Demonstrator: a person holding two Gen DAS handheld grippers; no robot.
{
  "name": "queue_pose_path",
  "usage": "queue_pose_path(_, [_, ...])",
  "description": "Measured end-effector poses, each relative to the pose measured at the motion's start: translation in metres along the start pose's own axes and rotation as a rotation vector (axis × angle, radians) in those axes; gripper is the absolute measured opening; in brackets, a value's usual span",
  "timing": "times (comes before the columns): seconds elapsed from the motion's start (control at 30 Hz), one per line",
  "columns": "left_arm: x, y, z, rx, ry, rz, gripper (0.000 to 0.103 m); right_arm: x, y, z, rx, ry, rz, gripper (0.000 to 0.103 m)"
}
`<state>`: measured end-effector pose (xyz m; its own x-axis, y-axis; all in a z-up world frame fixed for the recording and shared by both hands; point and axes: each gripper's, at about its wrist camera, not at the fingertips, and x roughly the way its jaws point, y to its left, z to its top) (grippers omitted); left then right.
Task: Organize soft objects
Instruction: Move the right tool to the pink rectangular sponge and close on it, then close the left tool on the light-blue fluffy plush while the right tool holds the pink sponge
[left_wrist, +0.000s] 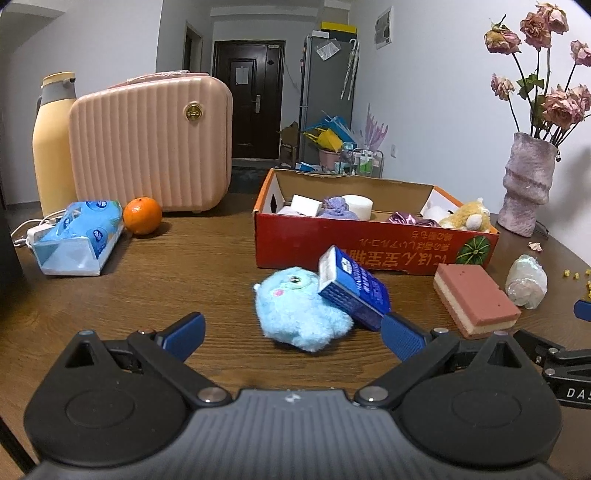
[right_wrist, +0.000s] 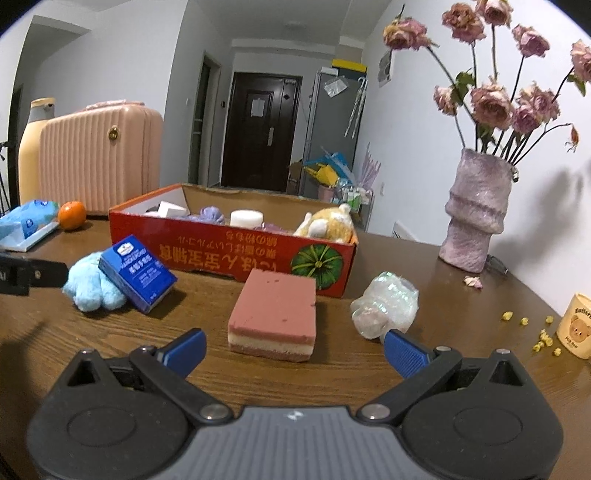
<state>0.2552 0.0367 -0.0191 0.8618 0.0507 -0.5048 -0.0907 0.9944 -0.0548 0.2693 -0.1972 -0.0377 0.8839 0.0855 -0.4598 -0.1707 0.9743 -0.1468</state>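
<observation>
Now both claws gape empty: left claw (left_wrist: 291, 338) faces the blue plush (left_wrist: 301, 312) under a blue carton (left_wrist: 352, 288); right claw (right_wrist: 293, 349) faces the pink sponge (right_wrist: 275, 314), mid-tabletop before the red box (right_wrist: 236, 254). Next, probably, closing and lifting.

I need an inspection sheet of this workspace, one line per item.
Surface: wooden table, yellow crumbs at right.
Job's things: blue plush under a blue carton; layered sponge; red box holding soft toys.
Clutter: orange, tissue pack, vase.
Grippers: left hand-held gripper and right hand-held gripper both open, empty.
Cables: white cord beside the tissue pack.
Surroundings: pink suitcase, dark door.
</observation>
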Motion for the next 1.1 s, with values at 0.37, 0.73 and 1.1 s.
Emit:
queue_pose_path(0.37, [0.01, 0.022, 0.003, -0.024, 0.023, 0.019, 0.103, 0.034, 0.007, 0.004, 0.028, 0.084, 0.031, 0.102])
queue_pose_path(0.73, [0.013, 0.022, 0.002, -0.022, 0.031, 0.025, 0.103, 0.08, 0.009, 0.022, 0.068, 0.128, 0.043, 0.09])
queue_pose_path(1.1, [0.016, 0.022, 0.002, -0.028, 0.041, 0.021, 0.103, 0.105, 0.004, 0.025, 0.116, 0.18, 0.064, 0.069])
